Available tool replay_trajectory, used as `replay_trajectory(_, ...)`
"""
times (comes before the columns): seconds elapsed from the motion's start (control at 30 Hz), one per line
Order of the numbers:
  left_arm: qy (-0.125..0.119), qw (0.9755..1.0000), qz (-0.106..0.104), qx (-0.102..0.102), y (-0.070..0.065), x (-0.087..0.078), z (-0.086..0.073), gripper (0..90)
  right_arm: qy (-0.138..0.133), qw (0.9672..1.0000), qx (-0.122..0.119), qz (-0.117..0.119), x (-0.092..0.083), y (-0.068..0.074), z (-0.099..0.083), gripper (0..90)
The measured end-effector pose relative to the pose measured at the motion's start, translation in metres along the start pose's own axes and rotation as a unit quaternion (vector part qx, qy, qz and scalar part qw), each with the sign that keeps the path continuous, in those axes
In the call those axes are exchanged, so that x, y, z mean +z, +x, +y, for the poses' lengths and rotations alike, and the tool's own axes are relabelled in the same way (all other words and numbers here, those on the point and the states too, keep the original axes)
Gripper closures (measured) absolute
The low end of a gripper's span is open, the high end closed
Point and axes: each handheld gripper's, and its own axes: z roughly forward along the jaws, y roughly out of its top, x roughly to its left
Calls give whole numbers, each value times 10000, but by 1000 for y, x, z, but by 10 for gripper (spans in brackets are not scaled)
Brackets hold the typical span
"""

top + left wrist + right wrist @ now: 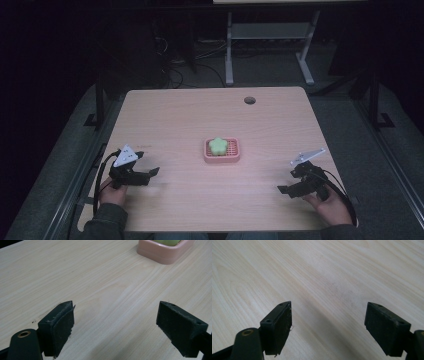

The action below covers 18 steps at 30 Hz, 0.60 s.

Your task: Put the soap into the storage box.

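A pink square dish [234, 155] sits at the middle of the wooden table [190, 115], with a green flower-shaped piece [217, 145] lying in it. My left gripper [152, 172] hovers near the front left of the table, jaws wide apart and nothing between them. In the left gripper view the same gripper [115, 322] is open over bare wood, and the dish's corner [162, 252] shows at the upper right. My right gripper [281, 190] is at the front right, also open. The right gripper view has it [328, 322] above plain tabletop.
A round cable hole [249, 100] lies near the table's far edge. Beyond the table stand a metal desk frame [229, 55] and cables on a dark floor. Hands and sleeves come in at the bottom corners.
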Motion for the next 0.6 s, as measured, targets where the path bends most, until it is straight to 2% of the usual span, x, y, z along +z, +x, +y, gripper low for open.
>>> replay_trajectory(0.37, 48, 10000, 13, 18, -1, 1, -1, 144, -186, 9998, 18, -62, -3, 3, -14, 217)
replay_trajectory(0.6, 0, 10000, -7, 14, -2, 2, 0, 144, -389, 9991, 149, -68, -12, 6, -29, 211)
